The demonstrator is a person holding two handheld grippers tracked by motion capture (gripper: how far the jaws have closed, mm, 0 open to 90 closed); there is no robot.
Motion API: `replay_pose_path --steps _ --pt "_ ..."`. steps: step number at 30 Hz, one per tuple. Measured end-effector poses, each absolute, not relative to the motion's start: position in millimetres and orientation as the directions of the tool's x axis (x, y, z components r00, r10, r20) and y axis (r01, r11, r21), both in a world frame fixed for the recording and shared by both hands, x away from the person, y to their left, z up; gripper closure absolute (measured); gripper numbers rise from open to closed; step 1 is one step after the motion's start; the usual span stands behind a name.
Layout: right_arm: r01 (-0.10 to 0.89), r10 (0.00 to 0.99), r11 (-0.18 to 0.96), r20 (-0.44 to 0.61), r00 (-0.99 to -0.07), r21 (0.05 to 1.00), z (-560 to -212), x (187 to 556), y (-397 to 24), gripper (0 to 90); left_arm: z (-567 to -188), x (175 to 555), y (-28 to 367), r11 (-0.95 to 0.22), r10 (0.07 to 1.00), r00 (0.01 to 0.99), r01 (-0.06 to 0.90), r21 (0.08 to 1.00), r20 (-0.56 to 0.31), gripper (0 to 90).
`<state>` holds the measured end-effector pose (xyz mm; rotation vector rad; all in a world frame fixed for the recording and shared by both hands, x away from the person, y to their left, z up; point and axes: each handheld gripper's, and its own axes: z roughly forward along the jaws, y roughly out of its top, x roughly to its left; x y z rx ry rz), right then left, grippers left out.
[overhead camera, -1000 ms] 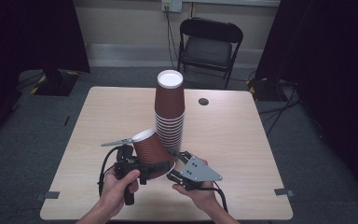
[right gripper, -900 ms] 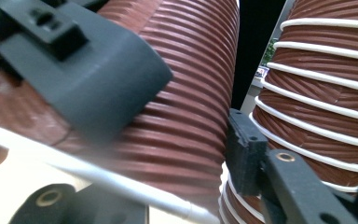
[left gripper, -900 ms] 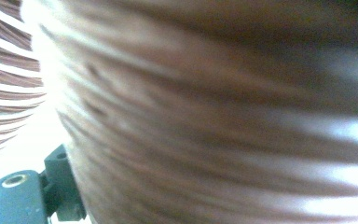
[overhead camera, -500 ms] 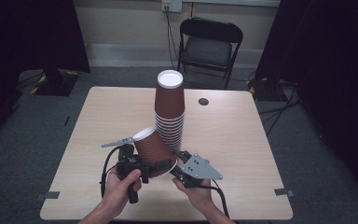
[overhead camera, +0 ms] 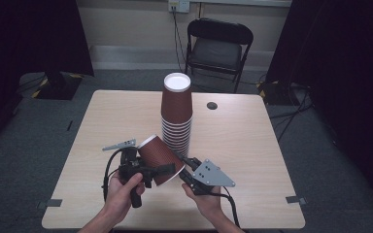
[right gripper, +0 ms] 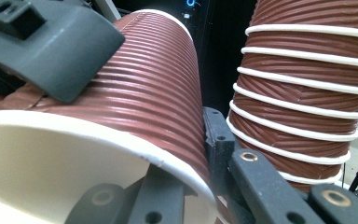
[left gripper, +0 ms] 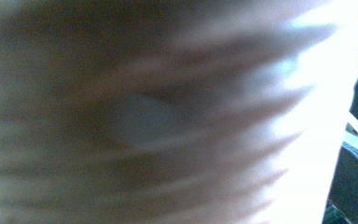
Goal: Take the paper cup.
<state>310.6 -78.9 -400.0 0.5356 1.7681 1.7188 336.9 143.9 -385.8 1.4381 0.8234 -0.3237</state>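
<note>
A brown ribbed paper cup (overhead camera: 156, 156) lies tilted in the air over the table's near side, mouth toward my right gripper (overhead camera: 181, 168). That gripper's jaws have just been closing and are shut on the cup's white rim (right gripper: 121, 140). One of its fingers (right gripper: 149, 200) is inside the cup, the other (right gripper: 218, 144) outside. My left gripper (overhead camera: 165, 162) straddles the cup's body; its jaws have just been opening and stand wide, with one grey pad (right gripper: 51, 56) lying along the wall. The left gripper view has the cup wall (left gripper: 168, 112) blurred and very close.
A tall stack of the same cups (overhead camera: 177, 116) (right gripper: 303, 93) stands upside down mid-table, just behind the held cup. A small dark disc (overhead camera: 211, 105) lies on the wooden table (overhead camera: 257, 150). A black folding chair (overhead camera: 218, 46) stands beyond the far edge.
The right gripper's jaws have closed onto the cup's rim. The left gripper's jaws have spread away from the cup's wall. Both hands and the cup have stayed in place.
</note>
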Motion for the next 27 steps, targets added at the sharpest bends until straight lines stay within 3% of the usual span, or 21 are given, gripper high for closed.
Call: replay_pose_path --steps 13,27 --pt "-0.122 0.643 0.107 -0.162 -0.748 0.987 -398 306 -77 86.0 -381 338 152 0.183 0.327 0.709 0.601 0.778 -0.625 0.0" --pt "-0.047 0.621 0.150 -0.131 -0.773 0.988 -397 304 -85 86.0 -379 341 160 0.205 0.385 0.692 0.581 0.788 -0.611 2.6"
